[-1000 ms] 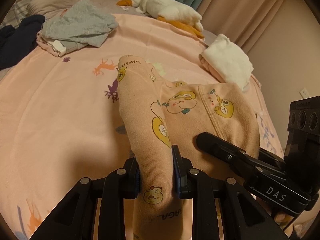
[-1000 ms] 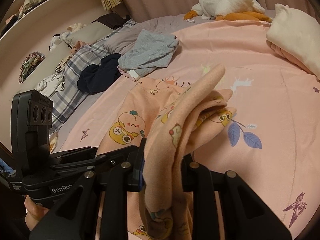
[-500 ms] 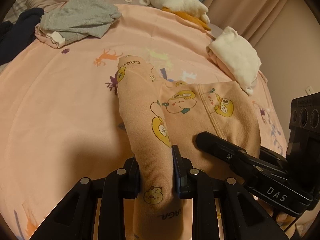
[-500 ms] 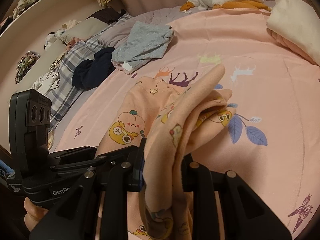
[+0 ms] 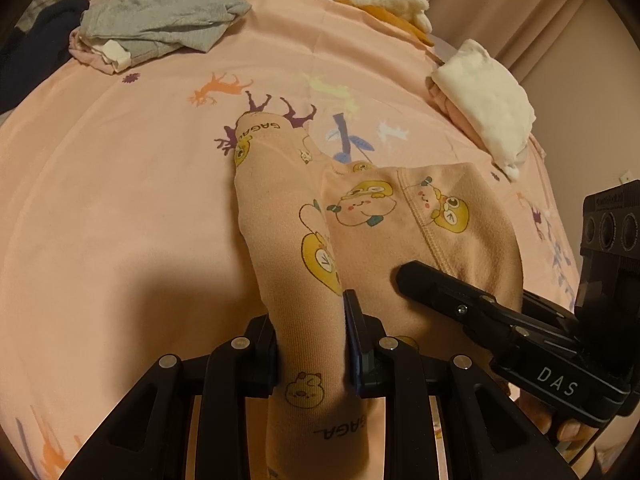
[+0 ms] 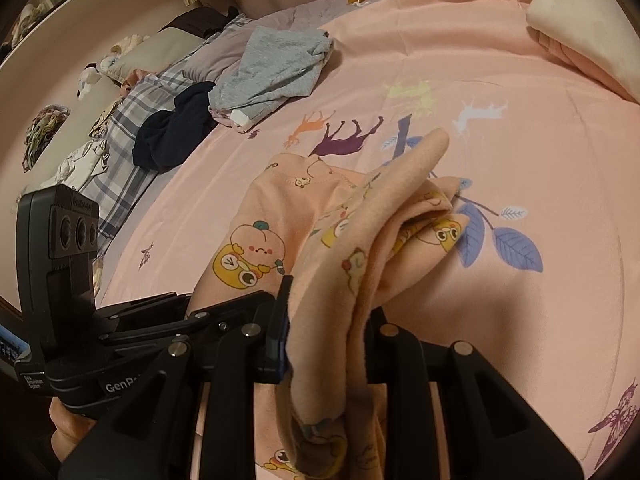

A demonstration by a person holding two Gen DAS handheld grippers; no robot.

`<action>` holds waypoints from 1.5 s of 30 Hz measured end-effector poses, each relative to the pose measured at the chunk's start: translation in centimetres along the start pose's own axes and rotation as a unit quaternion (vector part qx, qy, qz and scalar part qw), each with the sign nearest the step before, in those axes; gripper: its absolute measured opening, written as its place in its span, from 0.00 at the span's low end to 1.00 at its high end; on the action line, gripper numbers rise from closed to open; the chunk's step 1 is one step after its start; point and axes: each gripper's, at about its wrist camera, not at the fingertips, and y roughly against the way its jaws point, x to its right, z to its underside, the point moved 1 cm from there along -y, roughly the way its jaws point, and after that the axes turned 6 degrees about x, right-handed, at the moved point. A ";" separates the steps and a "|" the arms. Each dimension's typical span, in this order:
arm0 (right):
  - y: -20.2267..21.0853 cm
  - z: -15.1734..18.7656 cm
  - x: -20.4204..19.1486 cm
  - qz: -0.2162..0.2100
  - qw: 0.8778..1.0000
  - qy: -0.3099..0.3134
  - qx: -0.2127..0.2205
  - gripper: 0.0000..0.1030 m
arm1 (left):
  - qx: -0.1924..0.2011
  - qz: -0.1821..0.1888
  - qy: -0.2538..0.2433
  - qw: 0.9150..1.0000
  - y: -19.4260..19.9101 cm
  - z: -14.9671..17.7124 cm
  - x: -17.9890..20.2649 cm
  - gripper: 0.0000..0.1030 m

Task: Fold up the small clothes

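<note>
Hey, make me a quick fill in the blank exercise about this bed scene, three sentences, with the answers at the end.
1. Both the left gripper and the right gripper have their jaws closed on the same ____ garment with cartoon prints.
2. The crumpled grey garment lies on the pink ____.
3. Next to the grey garment lies a dark ____ piece of clothing.

Missing words: peach; bedsheet; navy
</note>
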 end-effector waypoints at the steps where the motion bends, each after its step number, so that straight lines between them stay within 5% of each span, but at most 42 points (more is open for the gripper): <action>1: 0.0 0.0 0.0 0.000 1.000 -0.001 0.000 0.24 | 0.000 0.000 0.000 1.000 0.0 0.0 -0.1 0.23; 18: -0.2 0.5 2.0 0.000 0.999 -0.038 -0.008 0.27 | -0.008 -0.007 0.008 1.000 -0.2 0.3 -0.9 0.23; 45: 0.2 1.4 4.6 0.002 0.995 -0.095 -0.009 0.44 | -0.002 -0.029 0.003 1.000 -0.1 0.8 -1.5 0.38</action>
